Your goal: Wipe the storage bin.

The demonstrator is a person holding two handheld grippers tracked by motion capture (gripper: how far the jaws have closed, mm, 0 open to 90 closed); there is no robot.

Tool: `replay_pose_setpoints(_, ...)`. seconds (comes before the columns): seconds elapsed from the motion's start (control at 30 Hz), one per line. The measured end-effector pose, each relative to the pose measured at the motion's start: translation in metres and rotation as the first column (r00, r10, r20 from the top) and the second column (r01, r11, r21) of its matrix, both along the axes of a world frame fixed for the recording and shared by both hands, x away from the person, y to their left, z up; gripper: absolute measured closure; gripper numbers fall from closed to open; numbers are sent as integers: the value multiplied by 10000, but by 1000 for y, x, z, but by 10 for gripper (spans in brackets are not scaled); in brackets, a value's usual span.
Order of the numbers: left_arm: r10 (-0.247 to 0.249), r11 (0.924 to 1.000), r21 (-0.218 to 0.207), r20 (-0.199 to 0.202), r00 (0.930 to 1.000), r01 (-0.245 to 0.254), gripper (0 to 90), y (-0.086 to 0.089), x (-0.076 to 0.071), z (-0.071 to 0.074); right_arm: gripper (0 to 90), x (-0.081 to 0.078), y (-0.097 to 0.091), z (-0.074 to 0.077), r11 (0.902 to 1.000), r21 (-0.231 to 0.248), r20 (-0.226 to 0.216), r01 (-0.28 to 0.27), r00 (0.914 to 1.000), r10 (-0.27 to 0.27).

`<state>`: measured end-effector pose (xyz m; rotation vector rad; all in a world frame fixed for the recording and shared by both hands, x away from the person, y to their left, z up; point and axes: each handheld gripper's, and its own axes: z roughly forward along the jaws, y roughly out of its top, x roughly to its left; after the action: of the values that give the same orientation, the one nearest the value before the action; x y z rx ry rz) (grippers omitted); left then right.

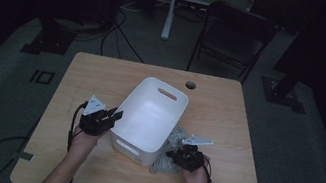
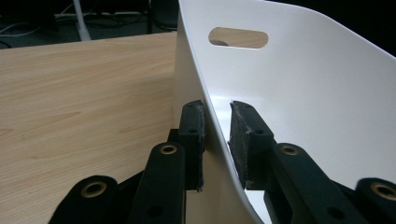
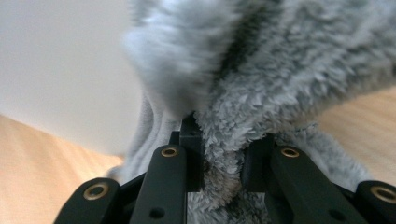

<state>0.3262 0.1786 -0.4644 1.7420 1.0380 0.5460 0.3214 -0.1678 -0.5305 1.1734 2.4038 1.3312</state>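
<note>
We are working at a wooden table (image 1: 225, 128) that fills the middle of the high view, with a white plastic bin (image 1: 148, 119) sitting slightly left of the frame's centre, its long axis running from lower left to upper right. Our left gripper (image 1: 116, 115) is sitting at the bin's left wall, just left of centre in the high view. In the left gripper view the bin (image 2: 303, 93) is taking up the right half of the frame, its handle slot near the top centre, and the rim of its wall is passing between our two black jaws; the left pad (image 2: 198, 135) is lying against the outside of the wall while the right pad is standing a little off the inner face, so we are straddling the rim loosely rather than clamping it.

Our right gripper (image 1: 175, 155) is sitting in the lower middle of the high view, just right of the bin's near corner, over a grey fluffy cloth (image 1: 173, 141) that is lying on the table against the bin's right side. In the right gripper view the cloth (image 3: 280, 84) is filling the centre and upper right of the frame, and a fold of its pile is being pinched firmly between our jaws, with the bin's white wall blurred at the upper left.

A dark folding chair (image 1: 234, 38) is standing beyond the table at the top of the high view.
</note>
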Motion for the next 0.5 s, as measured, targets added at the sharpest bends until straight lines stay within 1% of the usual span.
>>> replay_pose_setpoints(0.1,-104,9998,-155,-155,9998,101,715,2,-1,0,749,-6,-11,16,9999,132,421,53,9991,-58)
replay_pose_setpoints(0.13,-138,9998,-176,-186,9997,134,689,2,-1,1,748,-9,-16,20,9998,194,496,97,9987,-107)
replay_pose_setpoints(0.2,-260,9994,-230,-259,9993,254,662,3,-4,3,748,-14,-27,28,9993,223,711,309,9969,-324)
replay_pose_setpoints(0.23,-342,9988,-345,-264,9991,333,625,4,-6,4,747,-15,-33,30,9988,275,738,403,9964,-422)
replay_pose_setpoints(0.27,-445,9982,-410,-292,9986,433,610,5,-8,5,747,-16,-39,31,9981,330,734,529,9958,-552)
replay_pose_setpoints(0.37,-597,9970,-507,-235,9979,585,528,5,-15,9,746,-17,-56,32,9947,439,669,929,9932,-957)
replay_pose_setpoints(0.43,-636,9961,-625,-244,9977,619,500,6,-19,11,746,-16,-66,31,9910,585,553,1202,9908,-1234)
replay_pose_setpoints(0.5,-680,9964,-527,-224,9974,667,466,6,-22,14,746,-16,-73,30,9880,677,516,1387,9885,-1423)
